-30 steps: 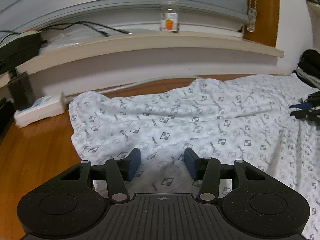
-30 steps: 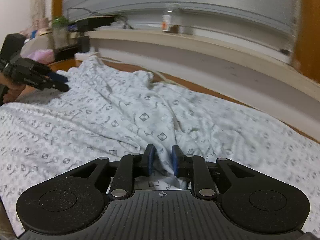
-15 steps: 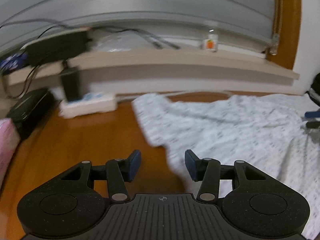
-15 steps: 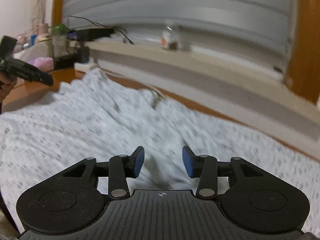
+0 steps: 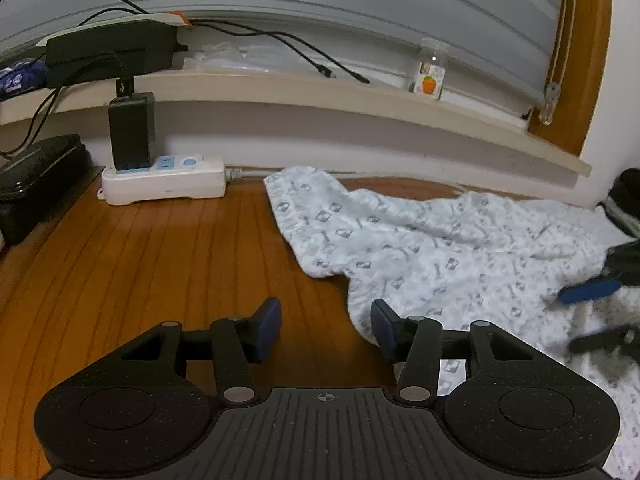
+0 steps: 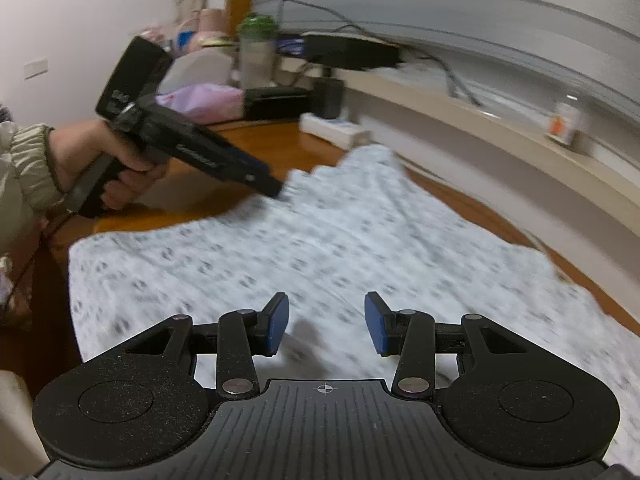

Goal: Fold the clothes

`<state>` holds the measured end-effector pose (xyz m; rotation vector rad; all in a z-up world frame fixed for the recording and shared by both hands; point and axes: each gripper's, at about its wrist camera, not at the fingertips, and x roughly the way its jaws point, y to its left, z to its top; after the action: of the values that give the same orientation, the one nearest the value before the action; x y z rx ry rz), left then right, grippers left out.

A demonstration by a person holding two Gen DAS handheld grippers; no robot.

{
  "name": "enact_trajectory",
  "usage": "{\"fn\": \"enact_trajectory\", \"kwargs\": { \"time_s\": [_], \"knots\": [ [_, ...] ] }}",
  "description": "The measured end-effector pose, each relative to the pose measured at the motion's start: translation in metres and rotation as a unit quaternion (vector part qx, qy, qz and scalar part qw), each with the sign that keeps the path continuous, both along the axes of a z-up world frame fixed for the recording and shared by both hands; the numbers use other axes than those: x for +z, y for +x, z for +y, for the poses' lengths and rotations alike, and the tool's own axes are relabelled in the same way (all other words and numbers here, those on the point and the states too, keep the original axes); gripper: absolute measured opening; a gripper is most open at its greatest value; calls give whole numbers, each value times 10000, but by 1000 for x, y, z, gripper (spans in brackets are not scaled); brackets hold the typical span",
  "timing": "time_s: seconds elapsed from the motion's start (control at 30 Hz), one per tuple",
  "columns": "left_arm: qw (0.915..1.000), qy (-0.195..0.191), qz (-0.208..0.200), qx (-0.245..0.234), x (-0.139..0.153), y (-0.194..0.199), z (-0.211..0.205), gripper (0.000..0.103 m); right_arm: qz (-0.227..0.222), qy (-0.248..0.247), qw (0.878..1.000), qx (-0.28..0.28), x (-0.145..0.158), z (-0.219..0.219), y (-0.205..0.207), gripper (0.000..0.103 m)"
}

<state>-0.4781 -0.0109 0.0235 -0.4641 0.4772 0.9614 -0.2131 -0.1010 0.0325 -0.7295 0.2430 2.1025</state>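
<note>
A white garment [image 5: 460, 264] with a grey square print lies spread on the wooden table [image 5: 140, 264]; its left end reaches toward the wall. My left gripper [image 5: 326, 316] is open over bare wood at the cloth's left edge, its right pad just at the hem, nothing between the jaws. In the right wrist view the same gripper [image 6: 272, 188], held by a hand [image 6: 120, 164], points at the cloth's far left edge. My right gripper [image 6: 326, 314] hovers open over the middle of the garment [image 6: 360, 232], holding nothing. It also shows, blurred, at the right of the left wrist view [image 5: 588, 294].
A white power strip [image 5: 168, 184] with a black adapter sits by the wall, a black case [image 5: 36, 176] to its left. On the sill are a small jar [image 5: 431, 76], a black box [image 5: 108, 48] and cables. A green-lidded bottle [image 6: 256, 56] and pink bag [image 6: 200, 100] stand far left.
My left gripper slid left off the cloth to the bare wood at its edge. My right gripper's jaws spread from nearly shut over a cloth ridge to open, and it swung left.
</note>
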Motion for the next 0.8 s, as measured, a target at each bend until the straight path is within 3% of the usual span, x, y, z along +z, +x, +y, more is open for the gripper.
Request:
{"fn": "enact_trajectory", "kwargs": {
  "time_s": [0.2, 0.37, 0.57, 0.63, 0.8],
  "knots": [
    [9999, 74, -3, -100, -2, 3, -8, 54, -80, -15, 9998, 208, -3, 11, -25, 43],
    [9996, -16, -279, 19, -2, -5, -7, 54, -32, -34, 9998, 211, 4, 52, -42, 43],
    [9991, -54, -401, 149, -1, -10, -7, 54, 203, -277, 9990, 274, -10, 77, -47, 41],
    [9990, -51, -405, 158, -1, -10, -7, 54, 411, -309, 9981, 339, -9, 75, -42, 2],
    [9989, -46, -425, 197, -1, -11, -8, 54, 793, 200, 9966, 29, 6, 54, -18, 2]
  ]
}}
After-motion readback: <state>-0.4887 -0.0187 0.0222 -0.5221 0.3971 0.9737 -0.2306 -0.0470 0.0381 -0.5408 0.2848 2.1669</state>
